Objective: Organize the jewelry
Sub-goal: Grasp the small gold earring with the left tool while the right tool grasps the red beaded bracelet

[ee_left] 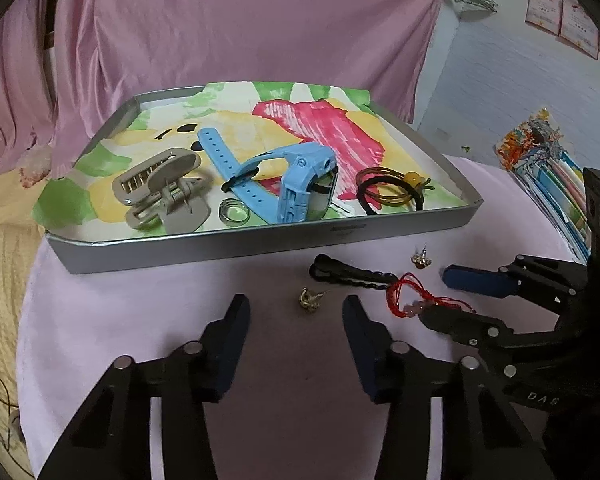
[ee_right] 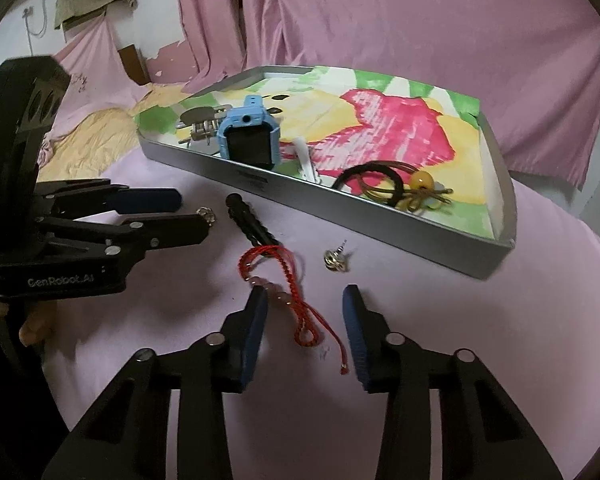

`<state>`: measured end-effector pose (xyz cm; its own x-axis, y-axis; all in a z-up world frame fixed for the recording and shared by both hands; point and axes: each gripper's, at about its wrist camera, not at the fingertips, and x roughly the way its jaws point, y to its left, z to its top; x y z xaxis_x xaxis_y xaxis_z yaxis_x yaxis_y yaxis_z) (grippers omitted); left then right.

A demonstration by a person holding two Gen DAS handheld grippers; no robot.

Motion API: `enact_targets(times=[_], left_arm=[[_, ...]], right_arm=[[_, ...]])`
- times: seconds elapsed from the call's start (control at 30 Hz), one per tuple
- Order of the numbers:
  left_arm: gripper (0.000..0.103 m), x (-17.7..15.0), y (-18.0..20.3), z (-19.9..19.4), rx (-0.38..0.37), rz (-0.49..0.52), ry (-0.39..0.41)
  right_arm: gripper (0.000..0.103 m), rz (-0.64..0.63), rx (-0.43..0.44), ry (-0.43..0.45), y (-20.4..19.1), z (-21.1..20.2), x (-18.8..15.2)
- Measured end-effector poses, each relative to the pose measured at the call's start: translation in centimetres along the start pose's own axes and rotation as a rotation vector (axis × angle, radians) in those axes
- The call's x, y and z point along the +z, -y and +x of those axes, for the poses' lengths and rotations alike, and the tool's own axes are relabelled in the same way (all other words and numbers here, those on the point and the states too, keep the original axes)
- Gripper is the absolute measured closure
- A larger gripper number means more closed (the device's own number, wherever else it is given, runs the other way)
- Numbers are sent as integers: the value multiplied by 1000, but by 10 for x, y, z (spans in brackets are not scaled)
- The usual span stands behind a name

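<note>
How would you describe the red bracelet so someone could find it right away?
Start at the grey tray on the pink cloth. In front of it, outside the tray, the red bracelet lies between the right gripper's open jaws. It is the only red cord, strung with pink beads, beside a black hair clip.

The left tongs (ee_left: 296, 312) reach up from the lower middle of the left wrist frame, fingers spread wide with nothing between them. The right tongs (ee_right: 305, 300) stand likewise parted in their own view, and enter the left view's right edge.
</note>
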<state>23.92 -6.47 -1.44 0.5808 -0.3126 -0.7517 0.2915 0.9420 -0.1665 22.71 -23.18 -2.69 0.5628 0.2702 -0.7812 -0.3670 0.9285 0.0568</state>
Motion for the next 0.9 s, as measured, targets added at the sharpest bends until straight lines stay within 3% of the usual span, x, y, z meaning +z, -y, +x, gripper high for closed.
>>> enact_targets(times=[0.43, 0.57, 0.73, 0.9], left_arm=[[87, 6, 9, 9, -9, 36, -17], [87, 5, 11, 8, -4, 43, -16], [88, 3, 10, 7, -11, 31, -14], [88, 1, 7, 1, -33, 5, 11]], right_arm=[[72, -47, 21, -1, -9, 1, 2], [74, -58, 30, -1, -11, 0, 0], [91, -61, 42, 1, -12, -1, -1], [94, -43, 46, 2, -10, -2, -3]])
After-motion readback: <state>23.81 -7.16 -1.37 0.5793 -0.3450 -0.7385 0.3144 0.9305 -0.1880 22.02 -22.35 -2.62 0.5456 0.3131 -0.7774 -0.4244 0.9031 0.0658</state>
